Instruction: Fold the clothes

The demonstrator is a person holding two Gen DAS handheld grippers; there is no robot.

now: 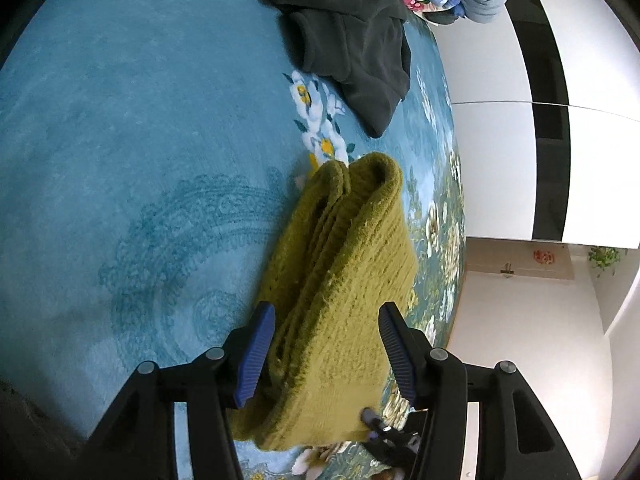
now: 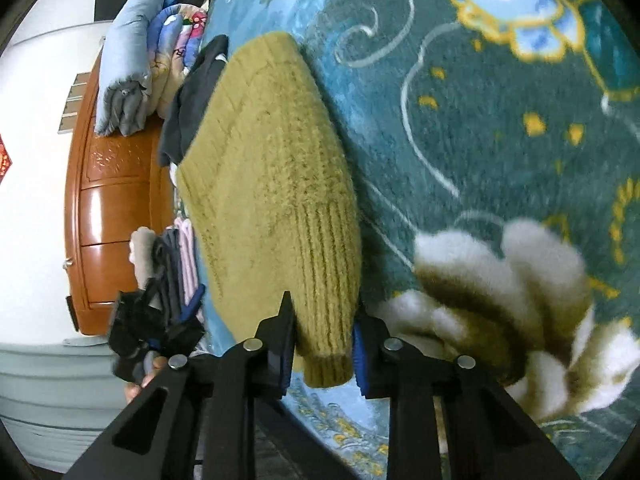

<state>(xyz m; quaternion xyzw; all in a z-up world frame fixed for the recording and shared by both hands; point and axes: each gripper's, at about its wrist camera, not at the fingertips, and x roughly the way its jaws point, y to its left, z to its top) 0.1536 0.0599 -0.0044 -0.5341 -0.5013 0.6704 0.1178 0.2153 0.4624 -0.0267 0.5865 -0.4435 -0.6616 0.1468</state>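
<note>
Blanket (image 1: pixel 120 140): blue plush with a floral border, spread over what looks like a bed, carrying all the clothes.
Headboard (image 2: pixel 116 200): glossy brown wood, seen in the right wrist view beyond the garments.
Bedding roll (image 2: pixel 128 72): pale blue quilt and patterned covers, bundled at the blanket's far end.
Dark garment (image 1: pixel 352 40): charcoal fleece, lying crumpled on the blanket, just beyond the sweater and apart from it in the left wrist view.
Sweater (image 1: pixel 344 280): olive-yellow knit, folded into a thick layered bundle, resting on the blanket near its flowered edge; ribbed cuff (image 2: pixel 328 308) turned toward the right wrist camera.
Folded stack (image 2: pixel 176 256): small pile of pink, grey and white items beside the sweater, partly hidden.
Left gripper (image 1: pixel 326 356): fingers (image 1: pixel 256 356) spread wide on either side of the sweater's near end, blue pads flanking the knit with a gap showing on the right side, no squeeze visible.
Right gripper (image 2: pixel 324 348): fingers (image 2: pixel 280 344) narrowed around the ribbed cuff, pads seemingly touching the knit on both sides; firmness of the pinch hard to judge from this angle.
</note>
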